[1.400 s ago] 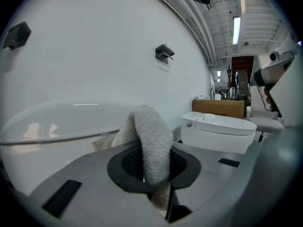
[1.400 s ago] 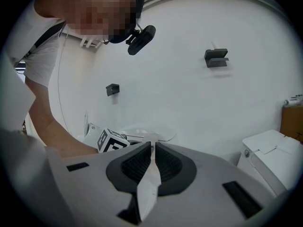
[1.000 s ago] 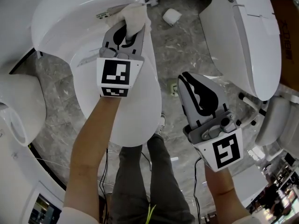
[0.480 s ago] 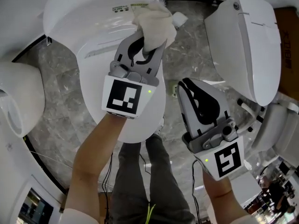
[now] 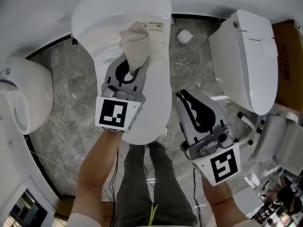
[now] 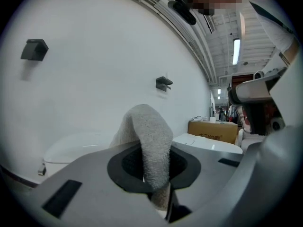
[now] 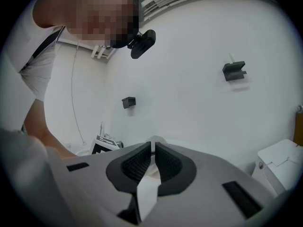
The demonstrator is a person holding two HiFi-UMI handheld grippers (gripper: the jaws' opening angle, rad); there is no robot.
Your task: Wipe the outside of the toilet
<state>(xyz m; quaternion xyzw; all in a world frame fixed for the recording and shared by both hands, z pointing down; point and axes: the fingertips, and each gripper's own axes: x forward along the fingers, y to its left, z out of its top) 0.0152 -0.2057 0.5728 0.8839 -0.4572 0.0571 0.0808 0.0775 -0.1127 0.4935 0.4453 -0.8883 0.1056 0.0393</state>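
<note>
The white toilet (image 5: 152,109) lies in the middle of the head view with its lid down. My left gripper (image 5: 134,64) is shut on a white cloth (image 5: 135,42), which is pressed against the toilet's top where the lid meets the back part. In the left gripper view the cloth (image 6: 152,145) stands folded between the dark pads of the left gripper (image 6: 155,174). Over the floor to the right of the toilet, my right gripper (image 5: 183,96) hangs shut with nothing in it. The right gripper view shows this gripper (image 7: 152,151) with its pads almost touching.
A second white toilet (image 5: 246,56) stands at the right and another white fixture (image 5: 23,100) at the left. A paper roll (image 5: 185,36) lies on the grey marble floor (image 5: 71,93). The person's legs (image 5: 151,183) are below the toilet. A cardboard box (image 6: 213,129) stands farther off.
The left gripper has slid the cloth from the toilet's right edge back toward the middle of its top. The right gripper has hardly moved and stays shut.
</note>
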